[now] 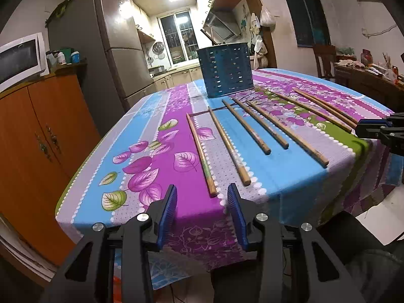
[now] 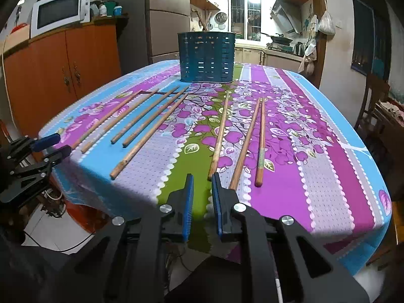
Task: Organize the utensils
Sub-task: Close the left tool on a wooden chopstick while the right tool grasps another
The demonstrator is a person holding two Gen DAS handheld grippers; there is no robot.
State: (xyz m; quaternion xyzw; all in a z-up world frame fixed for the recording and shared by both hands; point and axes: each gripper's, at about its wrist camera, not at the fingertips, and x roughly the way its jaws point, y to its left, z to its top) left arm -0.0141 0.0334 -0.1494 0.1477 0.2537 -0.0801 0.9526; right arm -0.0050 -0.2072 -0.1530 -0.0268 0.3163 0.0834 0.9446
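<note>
The left gripper [image 1: 202, 197] hovers at the near edge of the table with the purple, blue and green leaf-patterned cloth [image 1: 181, 166], jaws apart and empty. Eight long wooden chopsticks [image 2: 149, 128] lie spread in a row on the cloth, all nearer than the dark blue perforated utensil holder [image 2: 207, 58] standing upright at the far side. The right gripper [image 2: 202, 180] hovers off the same near edge, jaws slightly apart, holding nothing.

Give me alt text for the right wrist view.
Eight wooden chopsticks lie loose on a floral tablecloth, before an upright blue perforated holder. The open right gripper hovers at the near edge, holding nothing; the left gripper is at far left.
</note>
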